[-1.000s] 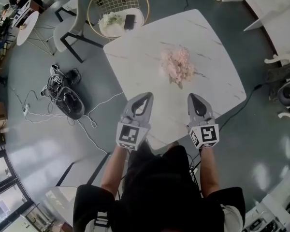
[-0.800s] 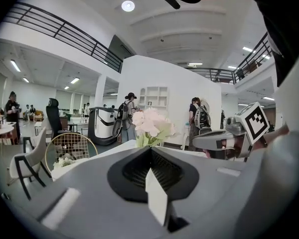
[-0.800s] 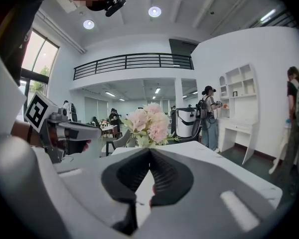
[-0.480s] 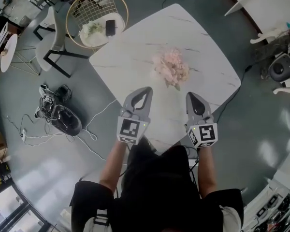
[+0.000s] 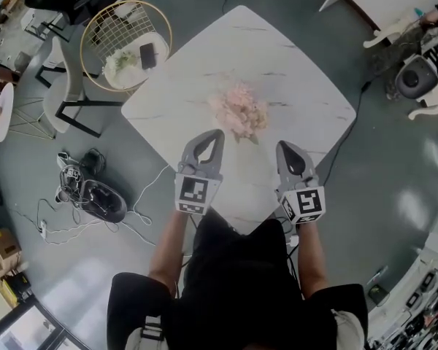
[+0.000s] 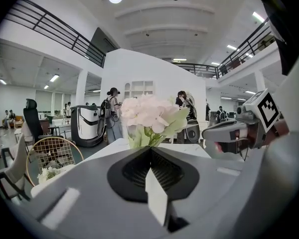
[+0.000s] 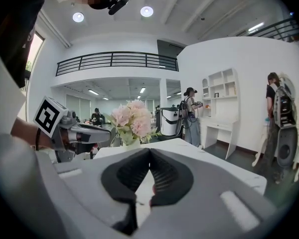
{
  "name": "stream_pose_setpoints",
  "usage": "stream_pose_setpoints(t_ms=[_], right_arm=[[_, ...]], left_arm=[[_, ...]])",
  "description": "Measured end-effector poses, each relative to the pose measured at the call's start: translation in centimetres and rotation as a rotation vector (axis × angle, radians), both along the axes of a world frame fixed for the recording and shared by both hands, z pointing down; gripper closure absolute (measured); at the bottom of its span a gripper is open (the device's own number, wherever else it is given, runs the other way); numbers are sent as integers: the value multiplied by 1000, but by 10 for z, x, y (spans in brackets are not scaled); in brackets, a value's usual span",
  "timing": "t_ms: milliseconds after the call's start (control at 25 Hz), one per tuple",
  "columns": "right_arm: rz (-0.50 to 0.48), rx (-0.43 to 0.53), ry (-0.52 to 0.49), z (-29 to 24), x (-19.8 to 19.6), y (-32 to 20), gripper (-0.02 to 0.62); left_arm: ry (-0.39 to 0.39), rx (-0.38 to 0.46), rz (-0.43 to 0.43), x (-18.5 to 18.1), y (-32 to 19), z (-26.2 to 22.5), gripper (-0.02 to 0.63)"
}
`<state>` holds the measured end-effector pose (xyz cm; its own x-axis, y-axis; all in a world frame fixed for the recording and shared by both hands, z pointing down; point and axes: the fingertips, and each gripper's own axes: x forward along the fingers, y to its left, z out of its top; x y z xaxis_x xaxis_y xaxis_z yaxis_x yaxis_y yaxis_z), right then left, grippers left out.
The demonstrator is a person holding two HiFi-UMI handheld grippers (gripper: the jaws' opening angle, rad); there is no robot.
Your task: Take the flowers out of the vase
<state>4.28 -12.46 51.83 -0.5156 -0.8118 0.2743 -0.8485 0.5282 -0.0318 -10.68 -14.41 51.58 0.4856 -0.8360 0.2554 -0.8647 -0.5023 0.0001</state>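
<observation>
A bunch of pale pink flowers (image 5: 239, 111) stands in a clear glass vase (image 6: 135, 135) on the white marble table (image 5: 277, 64). In the head view my left gripper (image 5: 215, 134) is shut and empty, its tip just short of the flowers on their near left. My right gripper (image 5: 285, 146) is also shut and empty, a little to the near right of the bunch. In the left gripper view the flowers (image 6: 149, 114) rise straight ahead of the shut jaws, with the right gripper (image 6: 234, 133) beside them. In the right gripper view the flowers (image 7: 132, 117) stand ahead, slightly left.
A round gold wire side table (image 5: 128, 42) with a phone and greenery stands beyond the table's left corner, beside a chair (image 5: 66, 86). Cables and a dark bag (image 5: 95, 195) lie on the floor at left. White furniture and machines (image 5: 416, 71) stand at right. People stand in the background.
The table and flowers have come nearer to both grippers. My left gripper has moved forward, and its tip is now close to the flowers. Both grippers have stayed shut.
</observation>
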Motion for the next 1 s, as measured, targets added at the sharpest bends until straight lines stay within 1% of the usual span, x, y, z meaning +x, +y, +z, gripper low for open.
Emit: stream_pose_setpoints(t_ms=[40, 80, 120, 200, 320, 440, 640, 840, 1000], right_arm=[[3, -1, -1, 0, 1, -1, 592], [5, -4, -2, 0, 2, -2, 592], [6, -6, -2, 1, 3, -3, 592], [9, -12, -2, 3, 5, -4, 592], [14, -21, -5, 7, 8, -6, 592], [15, -28, -4, 9, 13, -9, 592], [27, -38, -5, 11, 20, -12, 592], [44, -43, -8, 14, 27, -16, 592], [56, -52, -4, 16, 30, -15, 592]], left_arm=[[-2, -3, 2, 1, -2, 1, 598], [-2, -6, 4, 2, -4, 1, 570], [-1, -9, 6, 4, -6, 1, 526], [2, -11, 5, 6, -10, 1, 493], [4, -15, 6, 10, -16, 3, 425], [3, -20, 13, 16, -23, 4, 402], [6, -21, 26, 23, -30, 6, 324], [6, -33, 14, 24, -39, 10, 295], [8, -40, 5, 23, -44, 11, 284]])
